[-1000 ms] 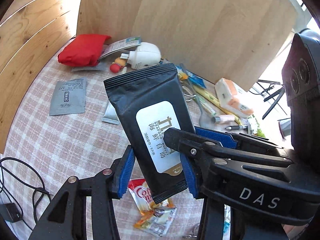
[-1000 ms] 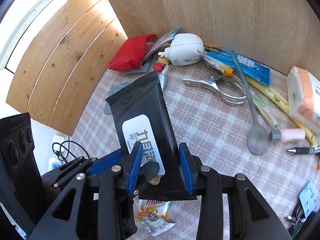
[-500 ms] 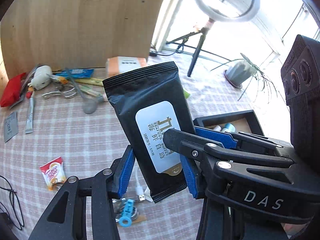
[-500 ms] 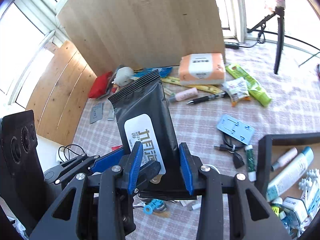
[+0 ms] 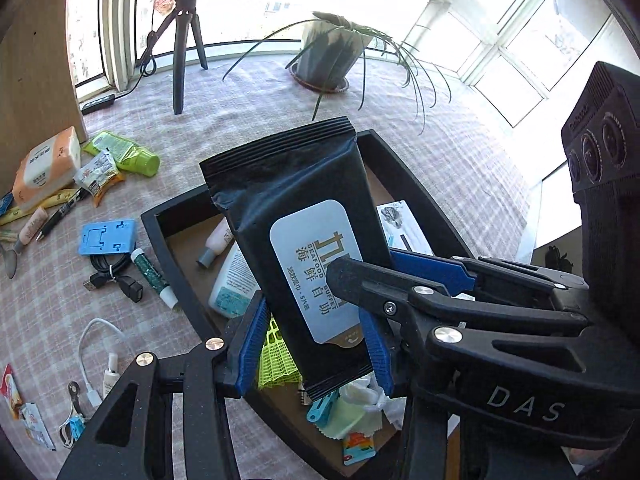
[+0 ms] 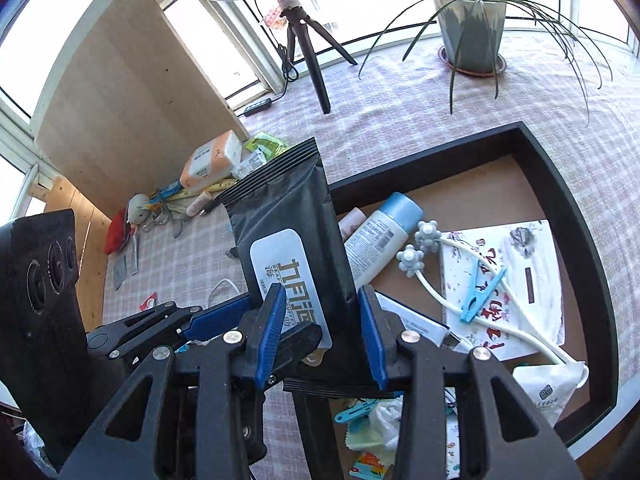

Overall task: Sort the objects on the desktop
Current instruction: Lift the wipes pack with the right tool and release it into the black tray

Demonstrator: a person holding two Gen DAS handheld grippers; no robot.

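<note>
A black wet-wipes pack with a pale label stands upright in the air over a black tray. My left gripper is shut on its lower part, blue pads on both sides. My right gripper is shut on the same pack from the other side. The tray holds a white lotion bottle, a white booklet, a blue clothes peg and other small items.
On the checked tablecloth left of the tray lie a blue phone stand, black cable, green tube, tissue pack and green pouch. A tripod, potted plant and wooden board stand behind.
Both grippers, holding the pack together, have swung right from the cluttered left end of the table to above the black tray. The grip on the pack is unchanged.
</note>
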